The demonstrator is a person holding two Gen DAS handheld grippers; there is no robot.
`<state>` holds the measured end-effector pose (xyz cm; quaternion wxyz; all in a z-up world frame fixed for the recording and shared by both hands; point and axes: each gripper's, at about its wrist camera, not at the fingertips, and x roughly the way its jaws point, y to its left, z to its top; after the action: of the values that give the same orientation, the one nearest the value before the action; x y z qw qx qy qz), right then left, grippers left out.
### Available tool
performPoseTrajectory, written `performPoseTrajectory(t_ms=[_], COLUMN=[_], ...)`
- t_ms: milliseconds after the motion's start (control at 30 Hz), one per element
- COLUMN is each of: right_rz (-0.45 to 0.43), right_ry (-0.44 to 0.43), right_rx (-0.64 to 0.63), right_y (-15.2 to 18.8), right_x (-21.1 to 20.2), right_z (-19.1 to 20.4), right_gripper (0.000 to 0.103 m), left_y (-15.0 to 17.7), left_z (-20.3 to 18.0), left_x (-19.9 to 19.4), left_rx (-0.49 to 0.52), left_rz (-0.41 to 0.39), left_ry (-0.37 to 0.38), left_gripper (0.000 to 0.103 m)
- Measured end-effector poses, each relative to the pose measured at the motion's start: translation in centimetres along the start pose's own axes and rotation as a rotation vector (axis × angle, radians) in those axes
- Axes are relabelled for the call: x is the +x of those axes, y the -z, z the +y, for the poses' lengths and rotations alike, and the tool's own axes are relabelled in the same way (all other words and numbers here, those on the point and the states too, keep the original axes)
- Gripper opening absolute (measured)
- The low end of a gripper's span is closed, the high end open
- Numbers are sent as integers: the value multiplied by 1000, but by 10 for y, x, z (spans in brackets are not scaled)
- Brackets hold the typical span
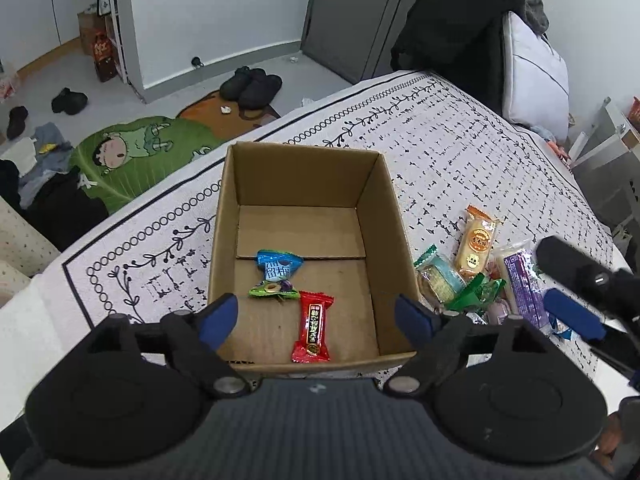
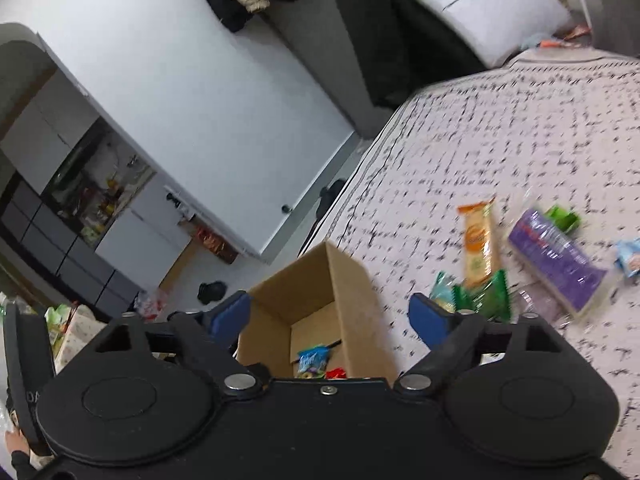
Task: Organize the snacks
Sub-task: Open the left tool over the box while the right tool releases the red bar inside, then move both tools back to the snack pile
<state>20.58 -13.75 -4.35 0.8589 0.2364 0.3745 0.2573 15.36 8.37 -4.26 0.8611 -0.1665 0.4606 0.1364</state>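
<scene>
**Two snacks boxed, pile waits beside**

Your left tongs (image 1: 316, 316) hang spread wide and empty over the cardboard box (image 1: 256, 176) on the patterned bed cover (image 1: 480, 140). Inside lie a blue-green candy (image 1: 276, 274) and a red bar (image 1: 311, 328). Just right of the box sit the orange cake pack (image 1: 476, 242), purple pack (image 1: 522, 286) and green wrappers (image 1: 478, 290). Your right tongs (image 2: 330, 316) are likewise spread, holding nothing; that view is blurred.

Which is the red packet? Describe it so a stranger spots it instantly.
Find the open brown cardboard box on the patterned white bedspread. Two wrapped snacks lie on its floor. The red packet is the long one nearest the camera; the blue-and-green candy wrapper lies beyond it.
</scene>
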Motion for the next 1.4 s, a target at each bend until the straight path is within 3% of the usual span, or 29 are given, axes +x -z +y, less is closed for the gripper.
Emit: performPoseTrajectory(t_ms=[167, 733, 1400], right_rz=[-23, -9, -4], right_ry=[20, 141, 213], right_rx=[-1, 43, 264], right_y=[-5, -16, -33], right_x=[-16, -53, -78], right_z=[-6, -39, -103], right_gripper=[95, 98, 98], left_y=[0, 13, 14], left_z=[-9, -53, -109], left_x=[-9, -25, -1], left_rx=[2, 36, 76], left_rz=[16, 0, 27], left_ry=[17, 60, 153], left_gripper=[92, 95, 96])
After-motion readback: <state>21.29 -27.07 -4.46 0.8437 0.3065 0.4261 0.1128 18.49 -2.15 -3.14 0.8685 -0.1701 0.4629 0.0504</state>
